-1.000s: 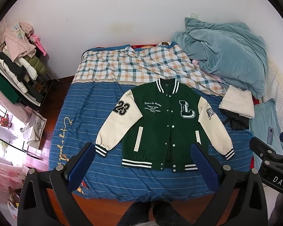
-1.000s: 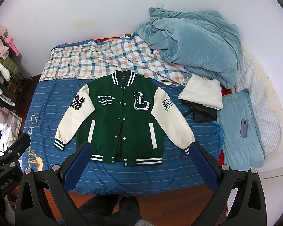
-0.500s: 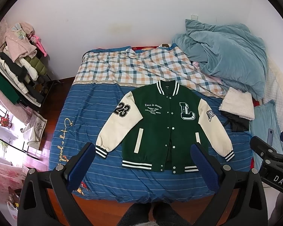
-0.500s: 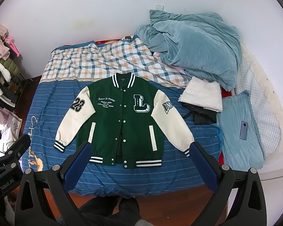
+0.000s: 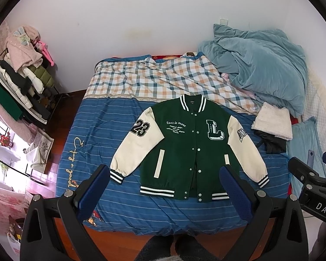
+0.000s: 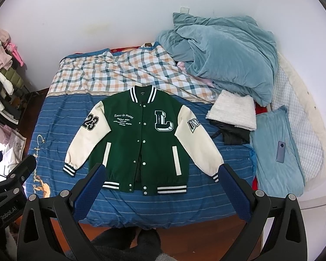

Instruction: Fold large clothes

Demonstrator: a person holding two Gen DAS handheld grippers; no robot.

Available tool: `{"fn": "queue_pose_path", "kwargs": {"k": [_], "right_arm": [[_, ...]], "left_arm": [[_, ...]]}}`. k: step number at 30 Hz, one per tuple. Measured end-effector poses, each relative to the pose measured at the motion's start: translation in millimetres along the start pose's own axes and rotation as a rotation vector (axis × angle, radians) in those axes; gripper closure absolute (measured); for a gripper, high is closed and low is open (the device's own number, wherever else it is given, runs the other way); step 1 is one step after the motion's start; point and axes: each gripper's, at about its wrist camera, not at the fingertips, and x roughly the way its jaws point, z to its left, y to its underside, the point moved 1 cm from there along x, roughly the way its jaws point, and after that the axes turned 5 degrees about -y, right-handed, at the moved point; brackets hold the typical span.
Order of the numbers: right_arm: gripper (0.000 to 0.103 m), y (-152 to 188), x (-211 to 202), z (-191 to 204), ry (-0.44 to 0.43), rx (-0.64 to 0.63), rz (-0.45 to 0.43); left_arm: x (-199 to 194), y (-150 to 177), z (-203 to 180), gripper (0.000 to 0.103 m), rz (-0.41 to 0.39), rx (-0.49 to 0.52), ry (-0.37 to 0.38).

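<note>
One green varsity jacket [image 5: 189, 150] is laid flat, front up, on the blue striped sheet [image 5: 97, 139] of the bed, collar twd the wall, hem twd the near edge; in the right wrist view the same jacket [image 6: 141, 143] sits centre frame. Snaps are done up, w/ cream sleeves [image 5: 139, 145] spread out and down on both sides; a "23" patch [image 5: 140, 128] is seen on one sleeve, a big "L" [image 5: 215, 129] on the chest. Striped cuffs [image 5: 116, 175] rest on the sheet, apart from the body. Beyond the collar a checked cover [image 5: 154, 80] is spread across the far part of the bed. Beside the jacket, on the L side, a folded white textile [image 6: 233, 113] is stacked on sth dark [image 6: 234, 136]; past that a heap of teal bedding [image 6: 223, 54] is piled agst the wall, and a phone [image 6: 280, 151] lies on a light-blue pillow [image 6: 273, 165]. A rack of clothes [image 5: 17, 80] stands off the other side on the wood floor. Left gripper [image 5: 165, 187] is held above the near bed edge, jaws wide apart, nothing btwn the blue pads [image 5: 93, 192]. Right gripper [image 6: 160, 184] is likewise spread fully, pads [image 6: 234, 192] empty, clear of the fabric. Each gripper is partly caught at the edge of the other's view.
</note>
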Motion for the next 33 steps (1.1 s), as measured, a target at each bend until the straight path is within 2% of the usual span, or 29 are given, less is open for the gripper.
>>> {"fn": "queue_pose_path", "kwargs": {"k": [18,22,24,27,30,32,33], "right_arm": [[0.0,-10,-9,7,0.005,-0.002,-0.011],[0.0,-16,-9,8,0.013,0.021,-0.006],[0.0,-15,-2,5,0.0,0.037,-0.024],[0.0,-8,24,-10,-0.035,0.113,-0.054],[0.0,10,73,-46,-0.018,0.268,-0.045],[0.001,32,119,-86,-0.014,0.415,-0.016],[0.005,43,143,-106,-0.018,0.481,0.009]], "left_arm": [[-2,-11,3,0.0,-0.011,-0.002,0.02],[8,-10,8,0.0,-0.038,-0.001,0.036],[24,-16,8,0.0,-0.067,-0.013,0.041],[55,-18,6,0.0,-0.088,-0.012,-0.005],[110,-22,-8,0.0,-0.093,0.008,-0.103],[144,-18,-17,0.0,-0.065,0.019,-0.144],[169,-17,-25,0.0,-0.042,0.024,-0.163]]}}
